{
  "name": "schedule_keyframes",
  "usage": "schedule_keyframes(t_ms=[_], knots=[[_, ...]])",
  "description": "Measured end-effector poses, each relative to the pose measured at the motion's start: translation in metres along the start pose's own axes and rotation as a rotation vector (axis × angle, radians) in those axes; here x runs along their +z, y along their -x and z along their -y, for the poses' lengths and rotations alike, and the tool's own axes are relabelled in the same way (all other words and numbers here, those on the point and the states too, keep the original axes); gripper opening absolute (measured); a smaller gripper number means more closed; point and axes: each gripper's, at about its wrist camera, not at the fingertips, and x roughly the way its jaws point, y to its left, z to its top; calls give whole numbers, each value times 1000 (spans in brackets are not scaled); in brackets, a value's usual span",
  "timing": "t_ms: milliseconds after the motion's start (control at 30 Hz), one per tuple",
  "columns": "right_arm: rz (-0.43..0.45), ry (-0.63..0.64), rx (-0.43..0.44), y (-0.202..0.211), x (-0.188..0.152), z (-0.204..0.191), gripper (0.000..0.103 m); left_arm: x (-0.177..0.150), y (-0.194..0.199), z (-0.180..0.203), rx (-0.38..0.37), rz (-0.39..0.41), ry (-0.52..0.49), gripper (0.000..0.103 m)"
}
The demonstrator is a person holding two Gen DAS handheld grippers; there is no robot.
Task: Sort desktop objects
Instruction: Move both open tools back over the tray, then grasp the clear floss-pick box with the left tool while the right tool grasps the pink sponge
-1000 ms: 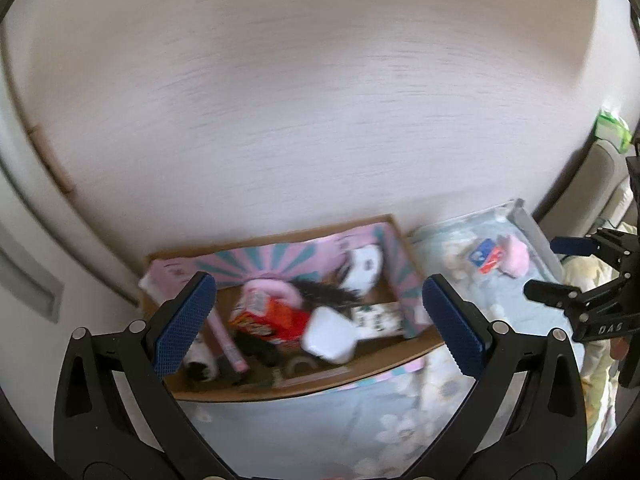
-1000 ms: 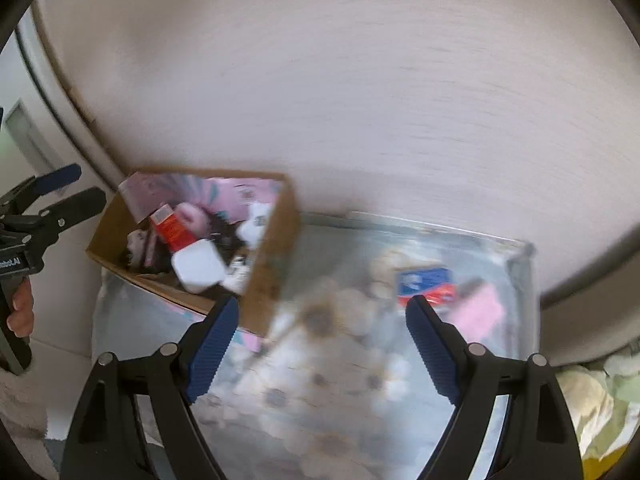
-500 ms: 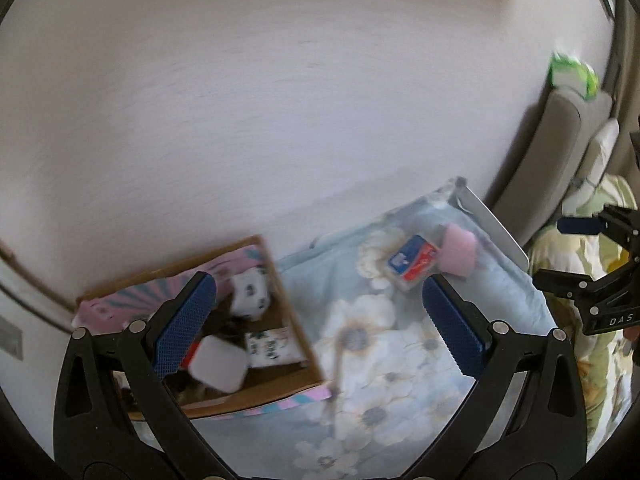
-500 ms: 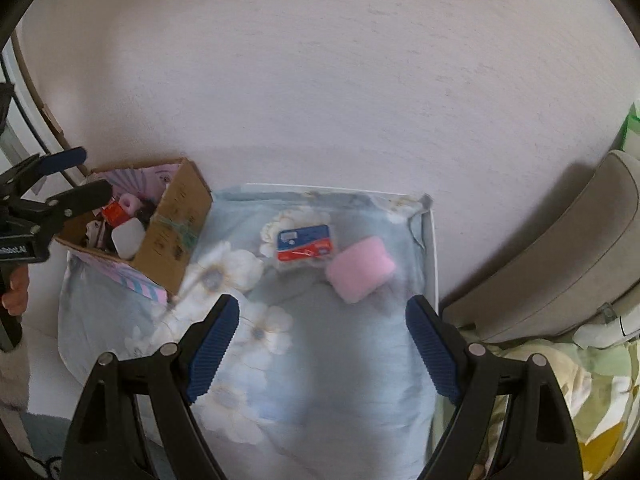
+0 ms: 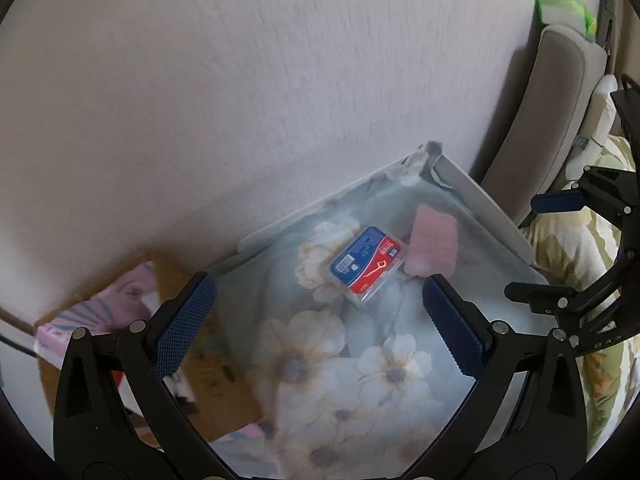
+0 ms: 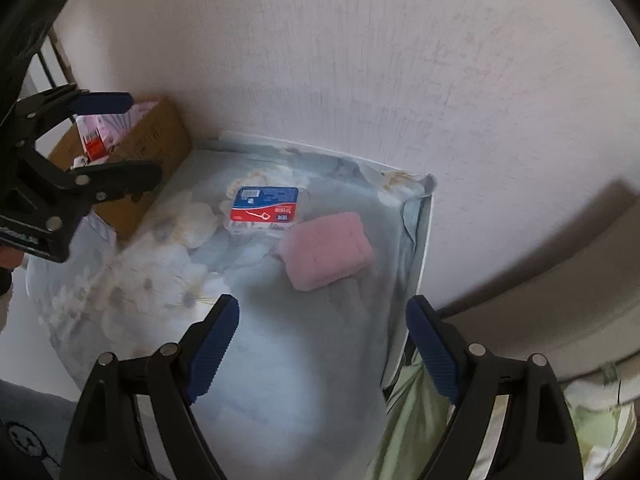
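while both fingers [image 6: 432, 352] agape, pink pad [image 6: 326, 250] ahead, floss box [image 6: 265, 204] beside it

wall [image 6: 360, 60]: white | floral cloth [image 5: 320, 380] | beige cushion [image 5: 552, 92]

1. The left gripper [image 5: 318, 322] tilts steeply downward, its blue-padded jaws spread wide with nothing between them.
2. The right gripper [image 6: 322, 346] tilts down likewise, jaws wide and empty.
3. From the left wrist view, the right gripper sits at 3 o'clock.
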Motion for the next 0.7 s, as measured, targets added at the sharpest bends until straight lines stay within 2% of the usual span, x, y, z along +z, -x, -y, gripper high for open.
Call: schedule_keyframes(t_ms=[67,200,400,567,633,700], knots=[[1,18,27,-10,1,3,83,-2,-19,2,-11,-12,4,103],[-8,72,68,-34,7,6,83,-11,-57,12,-86,-38,-24,103],[-40,197,98,-69,15,5,83,-14,-102,29,-43,-67,-114,103],[-61,278,91,-91,21,5,83,-15,-122,35,-31,-71,-152,103],[-62,283,116,-96,23,6,83,-15,-127,37,-39,-76,-157,102],[-63,278,149,-99,25,7,83,-17,-131,38,-50,-82,-162,96]])
